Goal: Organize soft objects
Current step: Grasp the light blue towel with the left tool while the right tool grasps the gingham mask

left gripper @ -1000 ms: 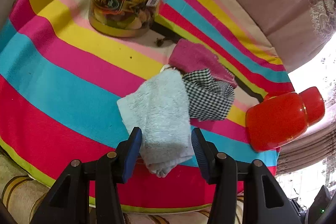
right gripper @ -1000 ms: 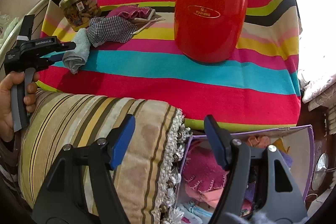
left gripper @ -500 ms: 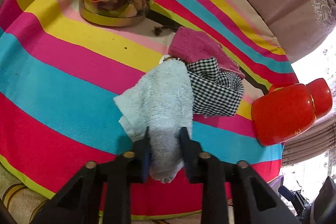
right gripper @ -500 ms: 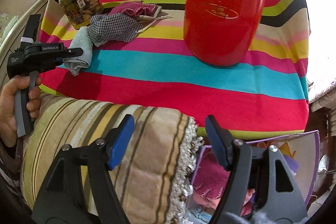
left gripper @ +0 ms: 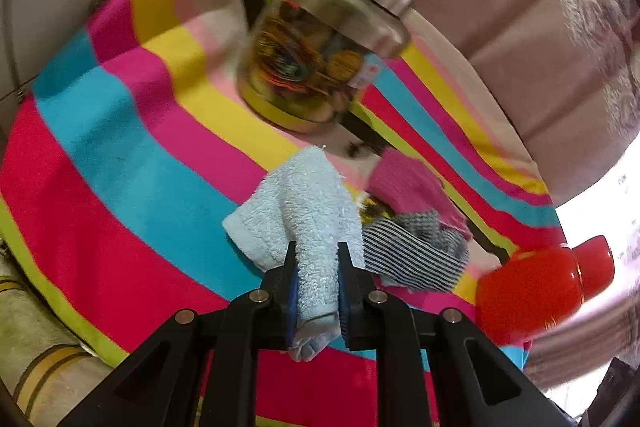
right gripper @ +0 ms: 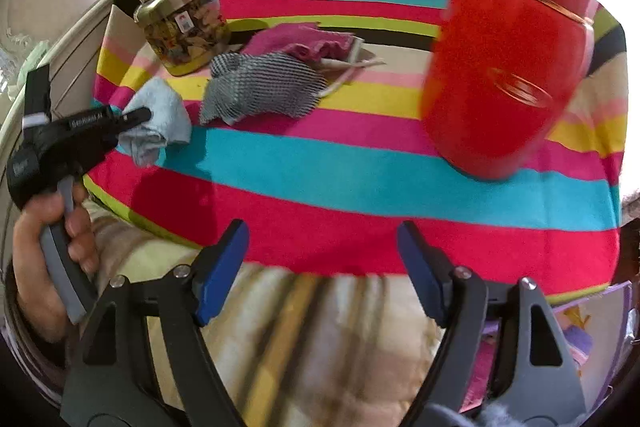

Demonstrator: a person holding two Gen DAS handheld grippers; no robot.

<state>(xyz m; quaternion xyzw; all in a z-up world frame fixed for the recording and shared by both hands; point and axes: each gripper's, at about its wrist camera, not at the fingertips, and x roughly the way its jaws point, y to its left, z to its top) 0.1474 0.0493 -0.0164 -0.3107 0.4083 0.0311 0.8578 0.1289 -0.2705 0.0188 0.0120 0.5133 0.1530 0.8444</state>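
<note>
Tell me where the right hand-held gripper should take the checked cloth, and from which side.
Grip the checked cloth at its raised, bunched hump near the middle, coming down from above on the near side. The jar and pink cloth crowd its far edge, and its flat edges offer little to pinch. Probably best.

The left tongs (left gripper: 318,287) were black plastic, two angular arms with round silver screws at the joints and blue pads (left gripper: 294,291) inside the fingers. From the other camera their body (right gripper: 76,139) showed pale lettering along the top, a white band on a black upright strap, and a grey trigger handle in a hand (right gripper: 44,255). The right tongs (right gripper: 322,271) were dark grey with blue pads (right gripper: 220,267) and silver screws.
</note>
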